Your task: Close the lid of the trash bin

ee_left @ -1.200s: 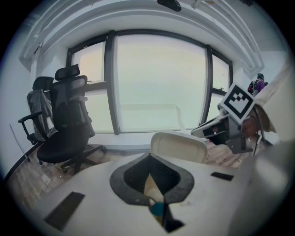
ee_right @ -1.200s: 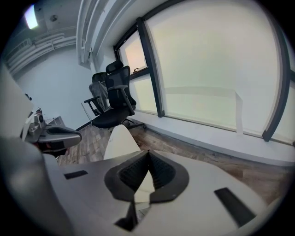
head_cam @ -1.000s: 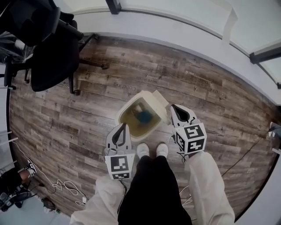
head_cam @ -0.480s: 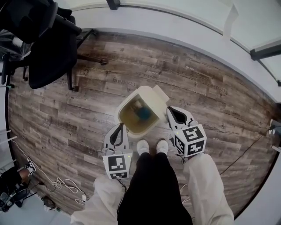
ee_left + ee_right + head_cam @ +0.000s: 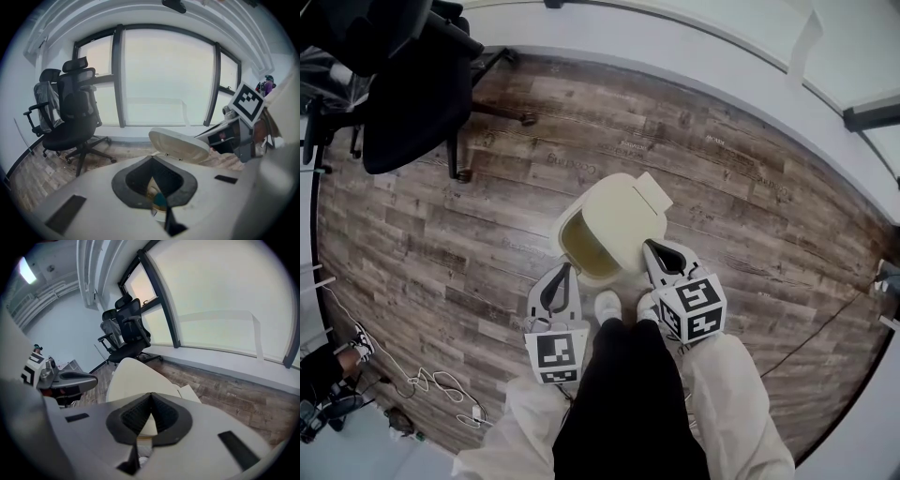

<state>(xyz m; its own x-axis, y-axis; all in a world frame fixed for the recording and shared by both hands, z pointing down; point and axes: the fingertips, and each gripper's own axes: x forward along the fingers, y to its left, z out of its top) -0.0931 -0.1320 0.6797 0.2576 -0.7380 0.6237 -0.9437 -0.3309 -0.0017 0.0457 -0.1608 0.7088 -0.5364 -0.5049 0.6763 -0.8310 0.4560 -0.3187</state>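
Cream trash bin (image 5: pixel 562 242): stands on the wood-plank floor (image 5: pixel 741 197), just ahead of the person's white shoes (image 5: pixel 607 304). In the head view only the left part of its mouth is uncovered.

Lid (image 5: pixel 621 217): the same cream plastic, tilted over the bin and covering most of the opening, but not lying flat. From the left gripper view it is raised at a slant above the rim.

Left gripper (image 5: pixel 564 269): at the bin's near-left side, pointing towards the rim. Its jaws are pressed together at the tips and nothing is caught between them.

Right gripper (image 5: pixel 650 245): at the bin's near-right side, with its tips at the lid's near edge. Whether they touch the lid cannot be told. Its jaws meet tip to tip and carry nothing, and the right gripper view shows the lid's curved top just past them.

Black office chair (image 5: pixel 408 103): well apart from the bin, at the far left near the window (image 5: pixel 164 79).

Cables (image 5: pixel 441 384): loose on the floor at the person's left, away from the bin.
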